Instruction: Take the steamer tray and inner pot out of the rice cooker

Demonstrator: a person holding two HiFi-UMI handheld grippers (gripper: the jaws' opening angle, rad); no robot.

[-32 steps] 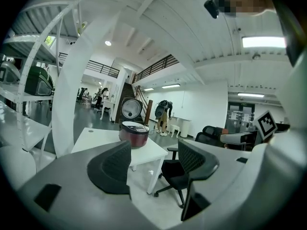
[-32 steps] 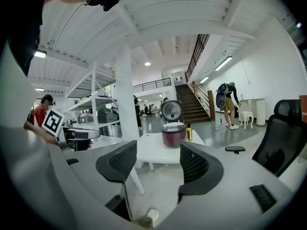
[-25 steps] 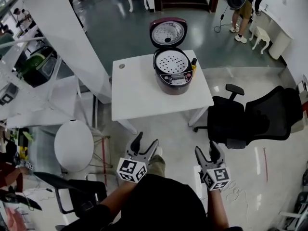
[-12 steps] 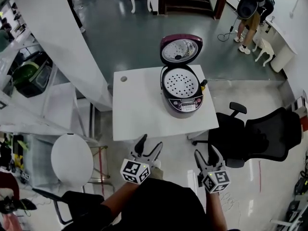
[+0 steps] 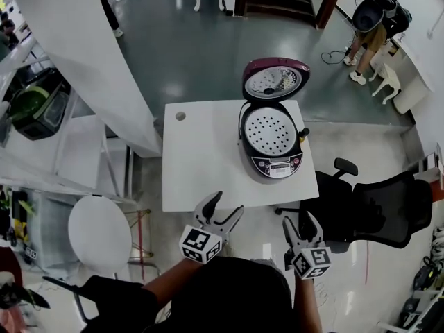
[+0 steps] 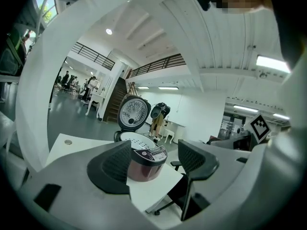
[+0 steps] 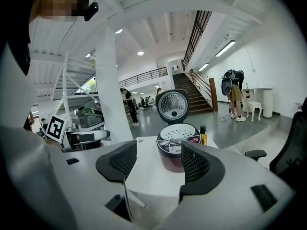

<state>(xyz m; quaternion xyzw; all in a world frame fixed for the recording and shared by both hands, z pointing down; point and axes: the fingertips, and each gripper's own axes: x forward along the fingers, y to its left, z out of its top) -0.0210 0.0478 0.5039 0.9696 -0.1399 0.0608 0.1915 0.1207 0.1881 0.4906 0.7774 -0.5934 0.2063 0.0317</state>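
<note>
A dark red rice cooker point(image 5: 272, 159) stands on the right part of a white table point(image 5: 201, 158), its lid point(image 5: 274, 80) swung up and back. Inside lies a white perforated steamer tray point(image 5: 269, 130); the inner pot beneath it is hidden. The cooker shows again in the left gripper view point(image 6: 144, 159) and the right gripper view point(image 7: 176, 147). My left gripper point(image 5: 226, 208) and right gripper point(image 5: 299, 223) hang in front of the table's near edge, well short of the cooker. Both are open with nothing between their jaws.
A small dark-capped bottle point(image 5: 303, 134) stands right beside the cooker. A black office chair point(image 5: 374, 207) sits right of the table, a round white stool point(image 5: 101, 226) at its left. A white slanted structure point(image 5: 76, 54) rises at the left. A person point(image 5: 371, 26) stands far back right.
The view has shifted: the table and cooker now sit lower and further right in the picture, closer to both grippers. Both grippers stay open and empty.
</note>
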